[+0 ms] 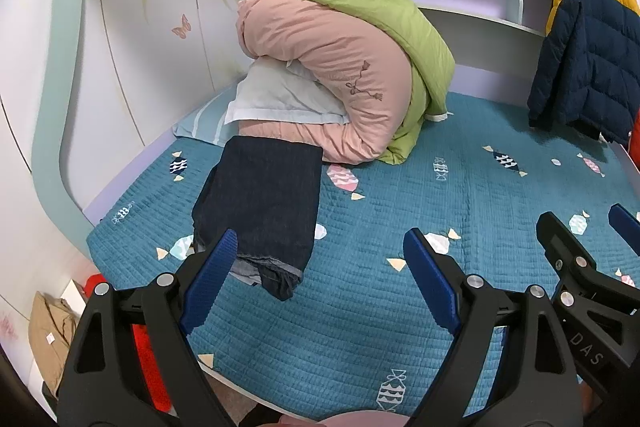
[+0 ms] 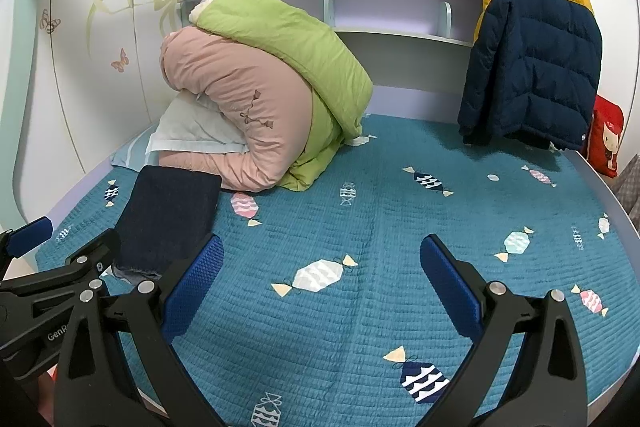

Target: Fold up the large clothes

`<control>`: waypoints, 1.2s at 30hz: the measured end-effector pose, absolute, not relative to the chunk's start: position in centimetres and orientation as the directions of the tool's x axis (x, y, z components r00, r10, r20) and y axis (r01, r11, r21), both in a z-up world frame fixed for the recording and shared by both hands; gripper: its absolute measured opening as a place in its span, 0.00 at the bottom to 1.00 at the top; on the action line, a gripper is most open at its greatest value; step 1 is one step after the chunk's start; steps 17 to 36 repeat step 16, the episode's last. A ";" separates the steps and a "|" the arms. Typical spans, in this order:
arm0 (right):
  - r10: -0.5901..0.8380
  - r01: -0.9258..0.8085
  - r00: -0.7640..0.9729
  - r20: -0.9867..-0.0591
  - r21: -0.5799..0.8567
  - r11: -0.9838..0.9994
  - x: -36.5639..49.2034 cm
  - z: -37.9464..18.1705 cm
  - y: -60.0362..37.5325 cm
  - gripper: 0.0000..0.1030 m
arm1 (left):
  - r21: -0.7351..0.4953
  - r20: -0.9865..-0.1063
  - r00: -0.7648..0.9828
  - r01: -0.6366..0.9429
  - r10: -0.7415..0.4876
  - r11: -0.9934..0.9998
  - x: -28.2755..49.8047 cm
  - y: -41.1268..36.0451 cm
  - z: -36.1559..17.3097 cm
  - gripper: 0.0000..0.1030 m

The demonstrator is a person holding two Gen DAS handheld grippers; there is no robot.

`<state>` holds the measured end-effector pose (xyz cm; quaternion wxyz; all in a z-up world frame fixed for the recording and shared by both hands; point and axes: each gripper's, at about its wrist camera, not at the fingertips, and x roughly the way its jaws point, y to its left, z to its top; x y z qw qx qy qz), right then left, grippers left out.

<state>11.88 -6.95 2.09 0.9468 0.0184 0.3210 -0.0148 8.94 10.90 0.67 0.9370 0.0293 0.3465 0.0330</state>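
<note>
The folded dark jeans (image 1: pixel 260 211) lie on the bed (image 1: pixel 400 327) just beyond the left jaw of the left gripper (image 1: pixel 320 259), whose jaws stand apart with nothing between them; the hem end nearest that jaw looks loose and uneven, so a careless brush or a shallow pinch there could, I judge, drag the layers open and undo the fold; behind the jeans, the pink duvet (image 1: pixel 320 75) and green duvet (image 1: pixel 376 11) are heaped close enough that a push forward might shove the jeans into them; to the right, the right gripper (image 2: pixel 320 267) also holds its jaws apart over bare quilt; the hanging jacket (image 2: pixel 536 67), well beyond its right jaw, could slip off if tugged low.
</note>
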 end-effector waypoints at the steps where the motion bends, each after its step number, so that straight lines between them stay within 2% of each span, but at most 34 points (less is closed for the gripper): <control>1: -0.017 0.040 0.794 -0.608 0.024 0.999 11.9 2.1 -7.0 0.93 | 0.079 -0.647 0.758 -0.041 0.083 0.996 9.0 10.9 0.7 0.83; 36: -0.007 0.038 0.794 -0.607 0.038 0.999 12.1 2.1 -7.3 0.93 | 0.079 -0.642 0.761 -0.049 0.089 0.996 8.9 10.2 1.2 0.83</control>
